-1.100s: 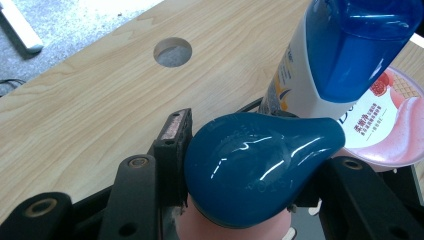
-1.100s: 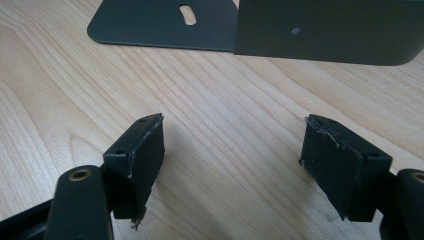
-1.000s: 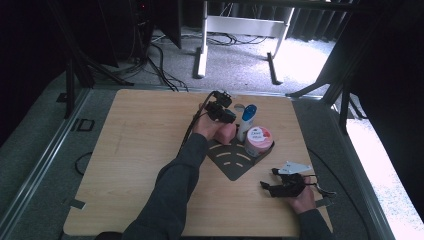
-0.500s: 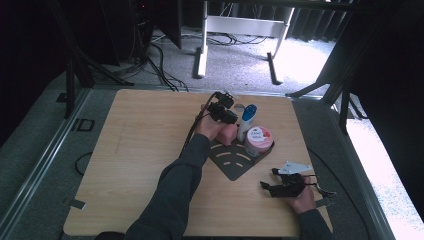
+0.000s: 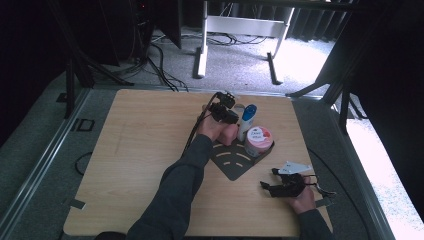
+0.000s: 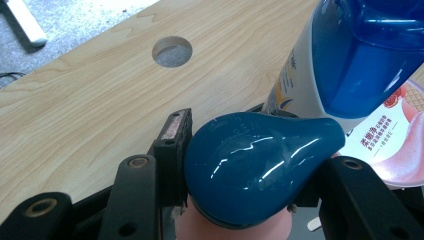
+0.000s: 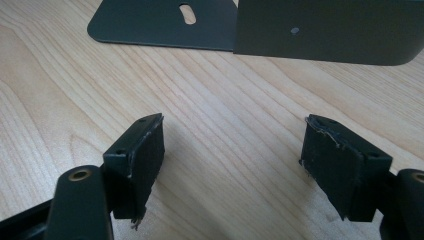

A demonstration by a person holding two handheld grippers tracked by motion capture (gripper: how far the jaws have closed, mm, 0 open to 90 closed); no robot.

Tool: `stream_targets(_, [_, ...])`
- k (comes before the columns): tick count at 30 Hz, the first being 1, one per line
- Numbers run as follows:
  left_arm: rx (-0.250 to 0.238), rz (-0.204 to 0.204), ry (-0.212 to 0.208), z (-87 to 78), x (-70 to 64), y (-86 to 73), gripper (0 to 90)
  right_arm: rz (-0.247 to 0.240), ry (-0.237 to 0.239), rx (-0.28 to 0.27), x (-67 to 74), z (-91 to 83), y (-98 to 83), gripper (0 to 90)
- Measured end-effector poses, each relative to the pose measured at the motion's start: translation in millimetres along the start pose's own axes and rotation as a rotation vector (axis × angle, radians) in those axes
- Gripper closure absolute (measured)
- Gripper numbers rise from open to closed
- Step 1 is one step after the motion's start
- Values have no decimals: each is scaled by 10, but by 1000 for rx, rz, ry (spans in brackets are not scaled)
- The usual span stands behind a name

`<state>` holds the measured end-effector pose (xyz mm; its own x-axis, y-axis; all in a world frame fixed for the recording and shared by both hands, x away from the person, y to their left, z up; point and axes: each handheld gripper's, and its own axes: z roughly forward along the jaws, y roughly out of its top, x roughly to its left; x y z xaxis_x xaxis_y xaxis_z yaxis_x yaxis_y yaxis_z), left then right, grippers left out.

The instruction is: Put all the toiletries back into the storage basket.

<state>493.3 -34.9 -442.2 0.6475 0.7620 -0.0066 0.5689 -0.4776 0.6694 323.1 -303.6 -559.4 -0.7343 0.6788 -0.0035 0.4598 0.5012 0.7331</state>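
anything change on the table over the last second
Nothing visibly changed. The left gripper is still shut on the pink bottle's teal cap at the black rack, beside the blue-capped bottle and the pink tub. The right gripper still rests open on the table near the rack's corner.

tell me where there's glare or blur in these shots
High view: daylight blows out the floor at the right edge, while the far background is near black. Left gripper view: bright streaks of glare on the glossy teal cap held in the left claw; the blue-capped bottle looks soft up close. Right gripper view: even light, sharp wood grain on the table.
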Motion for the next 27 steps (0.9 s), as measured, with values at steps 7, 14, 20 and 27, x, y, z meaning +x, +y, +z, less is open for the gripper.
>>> stream_targets(7, [-1,12,15,13,-38,6,530,0,0,0,0,0,0,250])
stream_targets(14, [-2,17,21,21,-55,7,529,0,0,0,0,0,0,250])
stream_targets(20, [0,27,20,21,-70,0,527,0,0,0,0,0,0,249])
stream_targets(27, [4,29,14,22,-69,-3,519,-1,0,0,0,0,0,249])
